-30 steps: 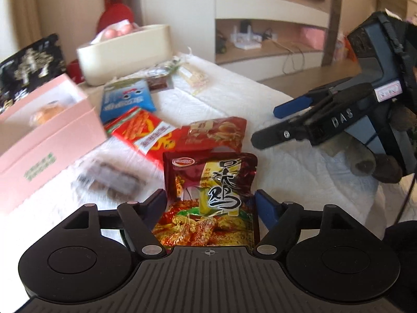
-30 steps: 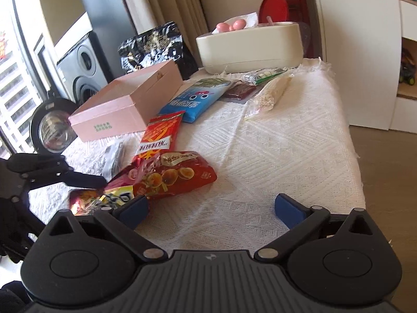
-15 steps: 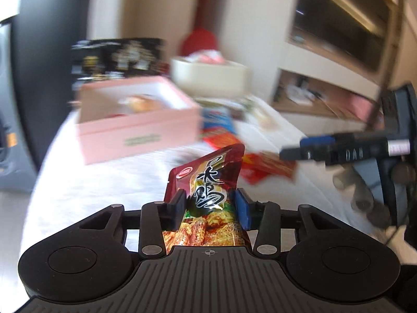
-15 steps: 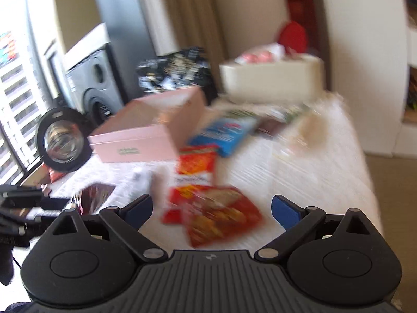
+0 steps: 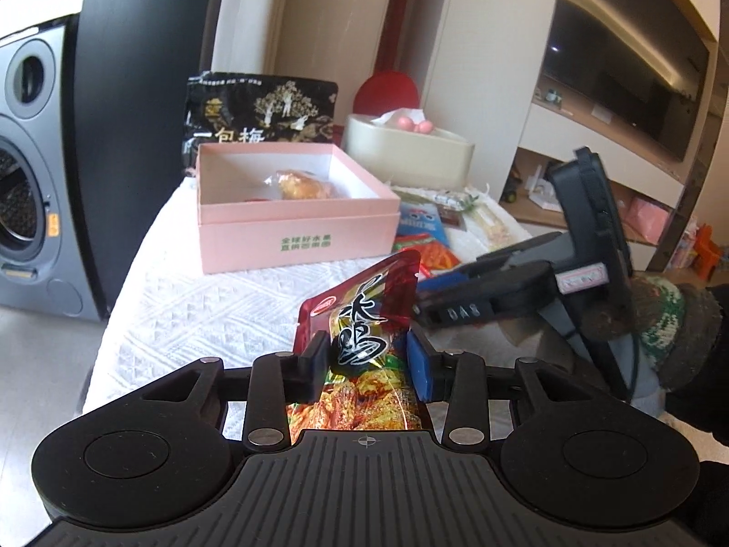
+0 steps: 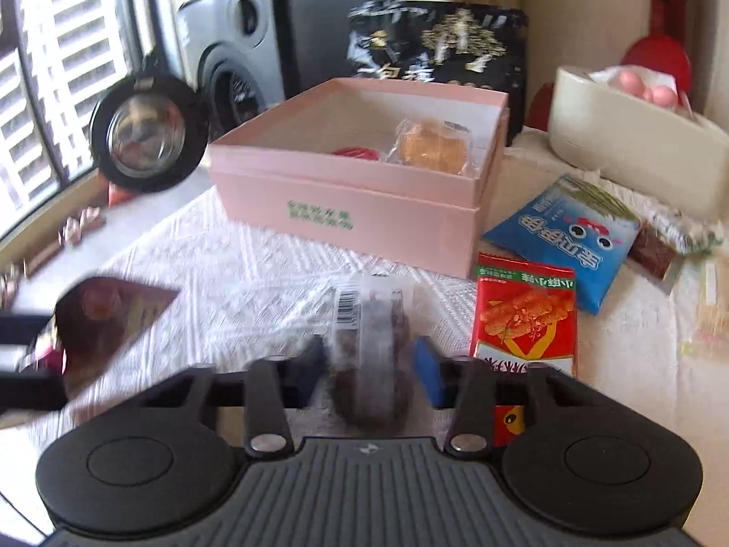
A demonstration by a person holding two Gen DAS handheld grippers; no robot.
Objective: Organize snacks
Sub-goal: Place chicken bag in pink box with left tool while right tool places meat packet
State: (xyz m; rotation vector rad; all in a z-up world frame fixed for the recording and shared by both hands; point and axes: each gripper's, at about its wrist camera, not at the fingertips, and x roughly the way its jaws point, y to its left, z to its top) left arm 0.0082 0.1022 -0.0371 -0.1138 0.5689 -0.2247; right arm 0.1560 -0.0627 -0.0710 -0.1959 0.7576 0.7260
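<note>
1. Ahead of the left fingers (image 5: 369,364) lies bare white worktop (image 5: 191,319), running up to the open pink box (image 5: 291,209); the worktop's left edge drops off close by.
2. The left fingers have just been closing and now pinch a red pouch (image 5: 364,319), which stands tilted up between them.
3. The right fingers (image 6: 369,364), angled down over the worktop, have just been closing and grip a clear packet (image 6: 364,319) of dark snacks.
4. Just right of the right fingers lies a red packet (image 6: 524,314), its lower end hidden; a blue packet (image 6: 565,241) lies beyond.
5. The right view is blurred; the clear packet's contents are hard to make out.
</note>
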